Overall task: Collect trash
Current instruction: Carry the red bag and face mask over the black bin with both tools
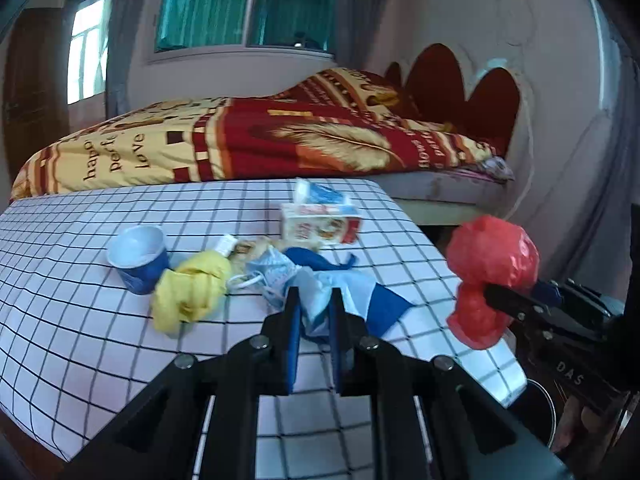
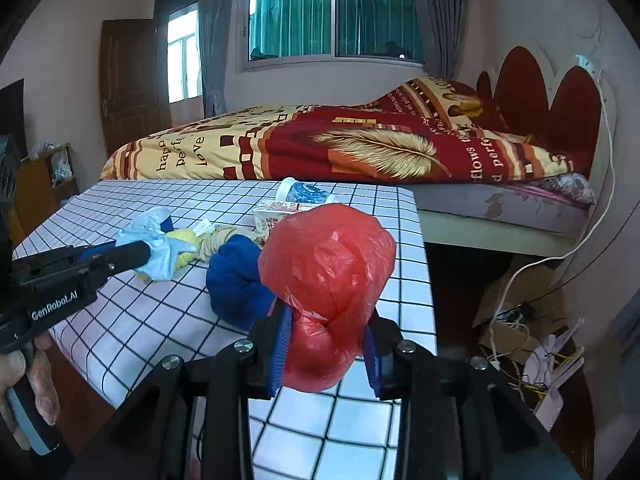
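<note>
Trash is partly gathered: we are clenching our left gripper (image 1: 314, 312) on a pale blue wrapper (image 1: 320, 300) and our right gripper (image 2: 326, 344) on a red bag (image 2: 328, 264), while cup (image 1: 138, 258), carton (image 1: 320, 224) and yellow bag (image 1: 190, 292) are still lying on the checked table (image 1: 80, 340).
</note>
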Demonstrator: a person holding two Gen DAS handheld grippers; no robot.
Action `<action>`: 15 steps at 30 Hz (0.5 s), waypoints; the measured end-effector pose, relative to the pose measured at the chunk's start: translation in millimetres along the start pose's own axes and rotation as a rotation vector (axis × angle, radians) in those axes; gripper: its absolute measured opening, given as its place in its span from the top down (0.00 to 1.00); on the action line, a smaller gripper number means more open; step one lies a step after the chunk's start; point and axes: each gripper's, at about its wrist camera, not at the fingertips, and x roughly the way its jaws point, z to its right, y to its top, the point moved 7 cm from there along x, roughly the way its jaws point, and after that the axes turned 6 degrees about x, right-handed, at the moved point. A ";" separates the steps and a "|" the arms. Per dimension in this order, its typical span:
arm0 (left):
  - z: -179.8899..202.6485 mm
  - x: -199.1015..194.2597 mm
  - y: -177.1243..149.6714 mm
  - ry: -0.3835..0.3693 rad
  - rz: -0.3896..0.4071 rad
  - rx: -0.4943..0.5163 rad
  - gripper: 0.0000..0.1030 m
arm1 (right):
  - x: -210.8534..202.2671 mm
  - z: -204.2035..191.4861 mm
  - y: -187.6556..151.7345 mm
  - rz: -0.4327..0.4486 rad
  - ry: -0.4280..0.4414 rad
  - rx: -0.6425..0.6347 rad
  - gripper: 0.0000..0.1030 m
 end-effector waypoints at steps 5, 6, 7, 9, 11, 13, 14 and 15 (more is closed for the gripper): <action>30.5 -5.6 -4.0 -0.047 0.002 0.027 0.86 | -20.4 18.9 -10.8 -0.001 -0.028 0.014 0.66; 38.0 -5.5 -4.6 -0.058 0.002 0.034 0.86 | -24.2 23.2 -13.2 -0.002 -0.034 0.019 0.66; 46.2 -5.5 -5.2 -0.072 0.000 0.043 0.86 | -28.8 29.1 -15.8 -0.002 -0.041 0.024 0.66; 61.2 -5.7 -5.9 -0.094 0.000 0.060 0.86 | -38.0 41.7 -22.6 -0.004 -0.060 0.038 0.67; 77.0 -6.4 -6.6 -0.118 0.000 0.078 0.86 | -45.5 52.5 -28.0 -0.006 -0.074 0.052 0.67; 94.4 -7.2 -7.8 -0.142 0.000 0.098 0.86 | -54.3 67.3 -35.4 -0.009 -0.095 0.068 0.67; 103.4 -6.4 -8.3 -0.157 -0.002 0.109 0.86 | -58.0 73.5 -38.6 -0.011 -0.104 0.075 0.67; 110.2 -6.3 -9.1 -0.166 -0.003 0.117 0.86 | -62.0 81.5 -42.6 -0.014 -0.115 0.084 0.67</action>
